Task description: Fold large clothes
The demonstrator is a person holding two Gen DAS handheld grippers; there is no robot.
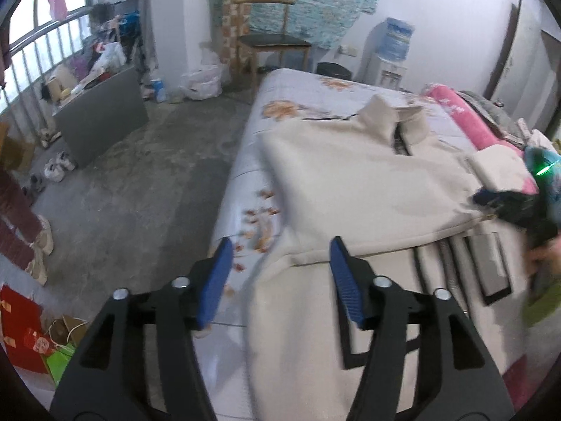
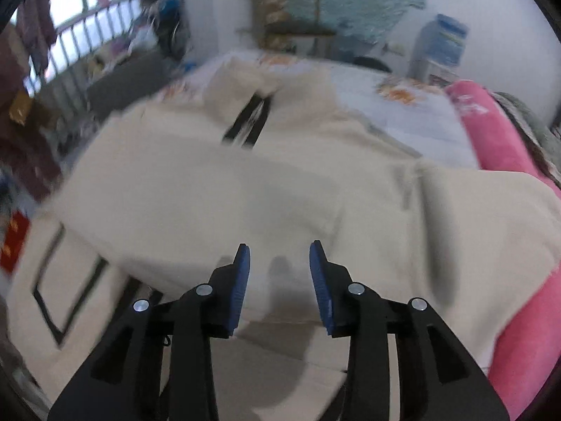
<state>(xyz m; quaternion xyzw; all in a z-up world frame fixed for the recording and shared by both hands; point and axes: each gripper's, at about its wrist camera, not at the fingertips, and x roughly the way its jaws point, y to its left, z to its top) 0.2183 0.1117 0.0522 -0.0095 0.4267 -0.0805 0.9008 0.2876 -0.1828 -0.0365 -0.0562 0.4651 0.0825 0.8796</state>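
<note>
A large cream jacket (image 1: 350, 182) with a black zip and black-outlined pockets lies spread on the bed, one side folded over its front. My left gripper (image 1: 280, 249) hangs open above the jacket's left edge with nothing between its blue pads. In the right wrist view the same cream jacket (image 2: 245, 193) fills the middle. My right gripper (image 2: 279, 256) hovers over it, jaws apart and empty. The right gripper's body shows at the far right of the left wrist view, blurred, near a sleeve cuff (image 1: 498, 168).
The bed (image 1: 308, 87) carries a pale floral sheet, with a pink bolster (image 2: 491, 133) along its right side. Concrete floor (image 1: 140, 193) lies left of the bed with shoes, a grey board and clutter. A chair (image 1: 273, 42) and a water dispenser (image 1: 392, 52) stand by the far wall.
</note>
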